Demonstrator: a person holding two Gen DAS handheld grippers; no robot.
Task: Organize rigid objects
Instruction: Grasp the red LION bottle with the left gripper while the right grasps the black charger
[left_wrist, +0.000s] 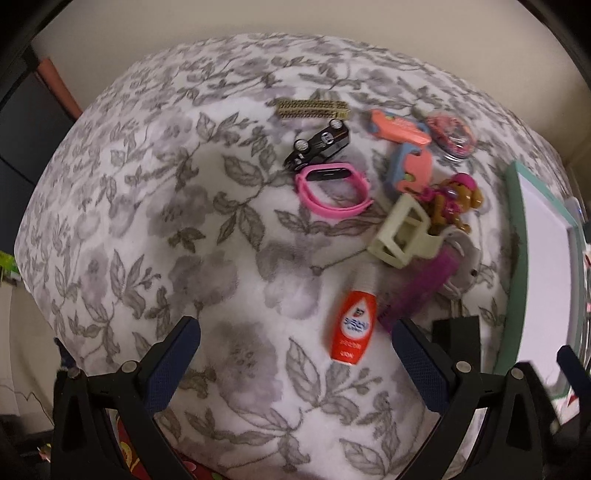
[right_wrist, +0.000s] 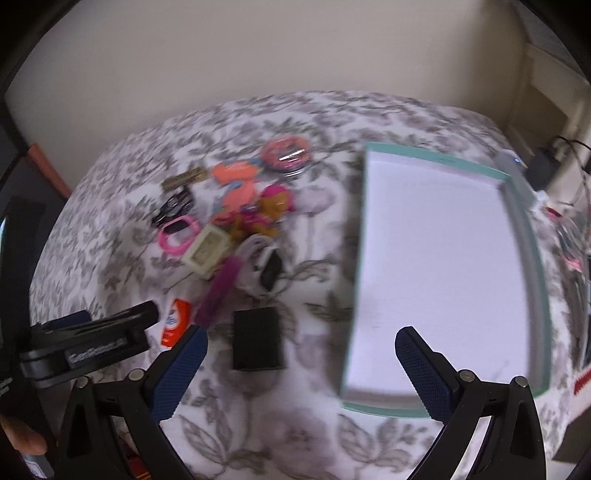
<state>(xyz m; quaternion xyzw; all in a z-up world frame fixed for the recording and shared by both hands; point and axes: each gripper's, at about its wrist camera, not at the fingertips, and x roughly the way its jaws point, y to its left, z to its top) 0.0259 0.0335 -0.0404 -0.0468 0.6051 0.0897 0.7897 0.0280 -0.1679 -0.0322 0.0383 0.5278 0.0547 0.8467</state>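
Both grippers (left (left_wrist: 295, 332), right (right_wrist: 301, 343)) gape empty; bare cloth (left_wrist: 166, 240) lies left of toys.

Beige wall (right_wrist: 258, 55) behind floral-clothed table (left_wrist: 147, 229).

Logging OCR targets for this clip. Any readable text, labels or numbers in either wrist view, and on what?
Nothing reads cleanly in either view.
Orange bottle: blue logo lettering and a line of white characters below it, seen upside down, too blurred to quote.
Left gripper in the right wrist view: embossed lettering along its side, too blurred to read.
Round pink tin: printed pattern only, no legible words.
Tray: no text visible.
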